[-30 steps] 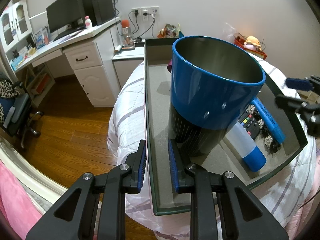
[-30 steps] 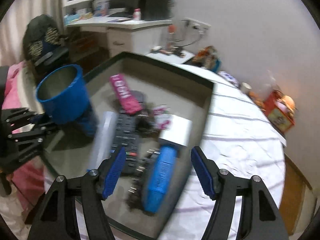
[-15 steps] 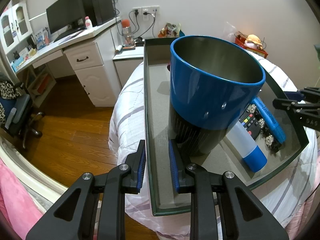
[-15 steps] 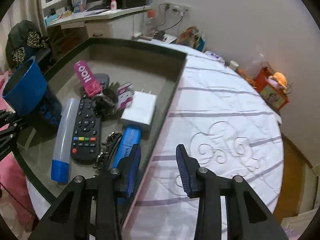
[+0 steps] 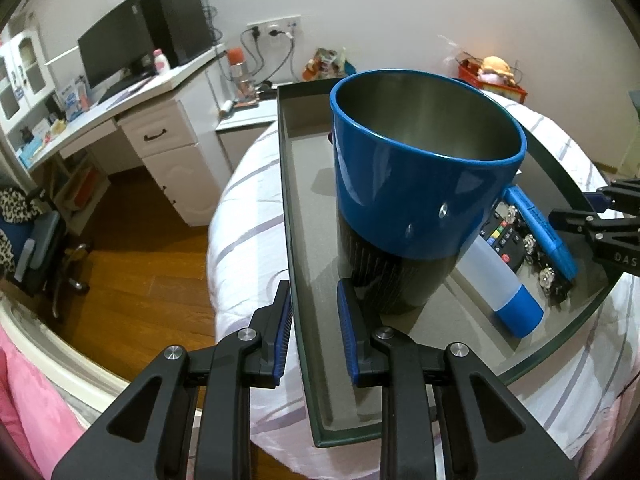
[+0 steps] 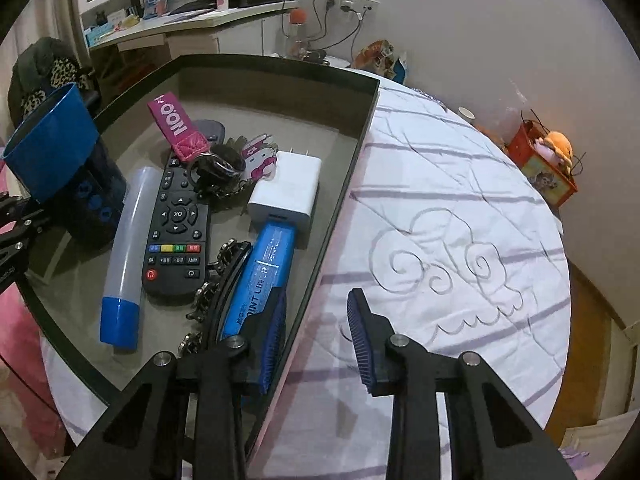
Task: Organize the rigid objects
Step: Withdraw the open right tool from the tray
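Observation:
A dark tray (image 5: 287,184) lies on the bed and also shows in the right wrist view (image 6: 360,136). In it stand a blue and black cup (image 5: 416,184) (image 6: 52,160), a clear tube with a blue cap (image 6: 126,248), a black remote (image 6: 176,224), a blue box (image 6: 260,276), a white charger (image 6: 286,192), a pink strap with keys (image 6: 176,126) and a black hair clip (image 6: 216,300). My left gripper (image 5: 314,336) straddles the tray's left wall, jaws narrowly apart, not touching it. My right gripper (image 6: 316,344) straddles the tray's right wall, open.
The tray sits on a white quilt with purple stripes (image 6: 448,240). A white desk with a monitor (image 5: 116,52) and drawers stands at the back left over a wooden floor (image 5: 132,264). An orange box with a plush toy (image 6: 548,164) sits by the wall.
My right gripper swung from over the tray's contents to its right wall and its jaws narrowed. My left gripper stayed at the left wall. The cup has not moved.

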Motion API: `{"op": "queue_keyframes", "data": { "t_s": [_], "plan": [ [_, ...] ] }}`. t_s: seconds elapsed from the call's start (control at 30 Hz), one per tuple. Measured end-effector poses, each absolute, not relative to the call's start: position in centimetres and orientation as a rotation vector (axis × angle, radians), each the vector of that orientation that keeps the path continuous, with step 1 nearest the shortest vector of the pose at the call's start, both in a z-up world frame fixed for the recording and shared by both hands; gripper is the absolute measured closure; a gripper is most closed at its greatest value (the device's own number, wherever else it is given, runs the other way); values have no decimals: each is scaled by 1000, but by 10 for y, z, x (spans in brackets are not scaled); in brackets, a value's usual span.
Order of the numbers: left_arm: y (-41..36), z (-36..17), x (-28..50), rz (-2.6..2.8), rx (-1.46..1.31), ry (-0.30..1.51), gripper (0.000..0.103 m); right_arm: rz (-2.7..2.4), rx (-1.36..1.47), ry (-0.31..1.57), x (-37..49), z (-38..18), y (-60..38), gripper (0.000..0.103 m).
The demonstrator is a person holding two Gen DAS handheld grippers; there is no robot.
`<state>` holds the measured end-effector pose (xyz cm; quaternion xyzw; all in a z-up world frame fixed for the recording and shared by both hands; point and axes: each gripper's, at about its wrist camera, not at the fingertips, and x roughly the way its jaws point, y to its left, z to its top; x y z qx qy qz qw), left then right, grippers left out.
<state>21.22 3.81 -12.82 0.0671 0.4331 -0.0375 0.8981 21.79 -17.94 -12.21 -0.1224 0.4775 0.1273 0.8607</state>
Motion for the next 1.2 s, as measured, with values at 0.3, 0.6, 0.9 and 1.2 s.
{"op": "queue_keyframes", "data": {
  "t_s": [0.3,0.6,0.9,1.2],
  "plan": [
    [0,-127,218,-140,183,899,82,211,-204,1008,203,-123,-220,70],
    [-35,-126,224,-193,218,898,82,182,-133,1010,191,-120,-256,70],
    [-32,-125,226,-239,176,900,80,191,-71,995,185,-117,-268,67],
    [-20,-121,221,-206,178,888,76,230,-97,867,174,-79,-249,56]
  ]
}}
